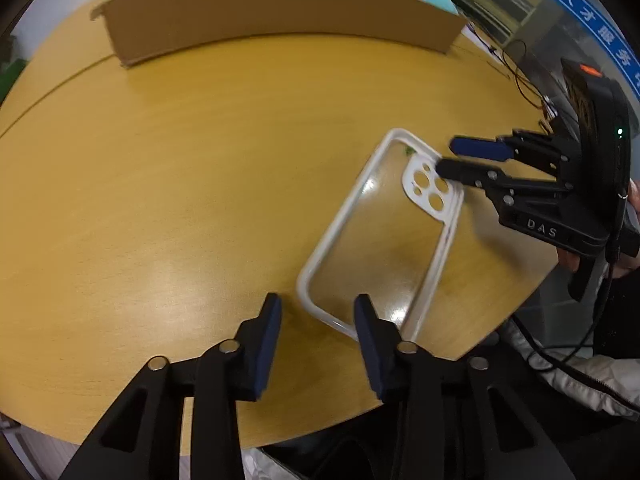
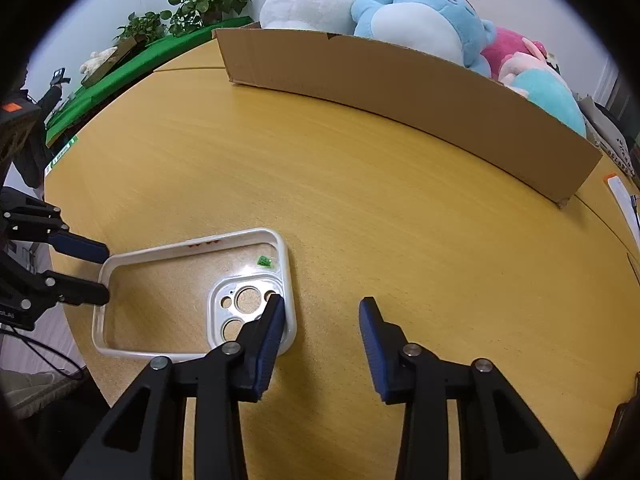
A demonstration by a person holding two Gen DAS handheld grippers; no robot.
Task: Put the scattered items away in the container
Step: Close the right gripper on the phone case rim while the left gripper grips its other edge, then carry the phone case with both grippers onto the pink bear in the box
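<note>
One cardboard box (image 2: 400,84) with contents hidden, both grippers' fingers parted astride phone case (image 1: 380,240) rim.

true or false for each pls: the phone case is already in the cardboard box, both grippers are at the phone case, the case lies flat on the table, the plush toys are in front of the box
1. The phone case is already in the cardboard box. False: it lies on the table, apart from the box.
2. The left gripper and right gripper are at opposite ends of the case. True.
3. The case lies flat on the table. True.
4. The plush toys sit in front of the box. False: they show behind its far wall.
</note>
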